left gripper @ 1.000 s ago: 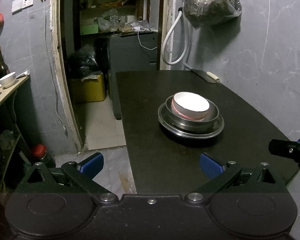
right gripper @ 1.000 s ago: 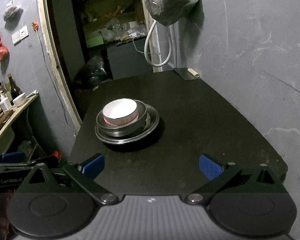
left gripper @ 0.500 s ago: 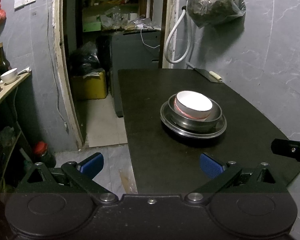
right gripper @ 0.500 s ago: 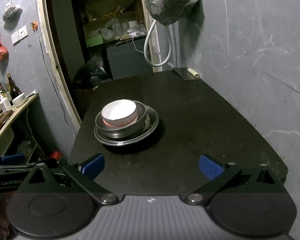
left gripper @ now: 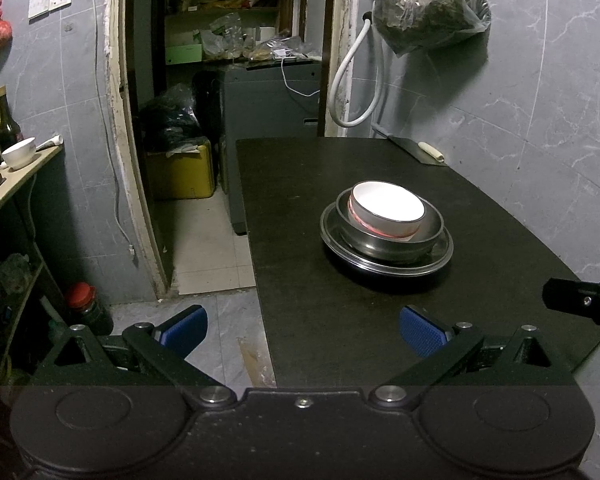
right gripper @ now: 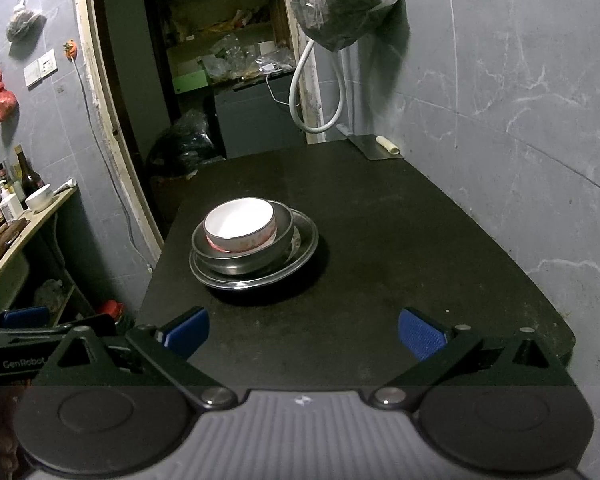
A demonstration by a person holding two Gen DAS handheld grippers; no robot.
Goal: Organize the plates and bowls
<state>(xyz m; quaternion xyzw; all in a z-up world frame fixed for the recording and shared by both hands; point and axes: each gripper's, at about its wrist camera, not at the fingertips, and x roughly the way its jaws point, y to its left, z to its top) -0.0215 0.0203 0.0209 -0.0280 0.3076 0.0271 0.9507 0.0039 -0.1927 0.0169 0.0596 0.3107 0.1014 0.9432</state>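
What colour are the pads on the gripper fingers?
Blue, on both the left gripper and right gripper; clearest in the right wrist view.

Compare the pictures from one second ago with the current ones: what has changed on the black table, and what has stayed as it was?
Only the viewpoint drifts slightly. Nothing was grasped or released. The white bowl stays nested in the steel bowl on the steel plate; left gripper and right gripper remain open.

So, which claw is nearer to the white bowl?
I cannot tell; the two look about equally far. The left claw is off the table's edge, with the white bowl ahead to its right. The right claw has it ahead to its left, over the table.
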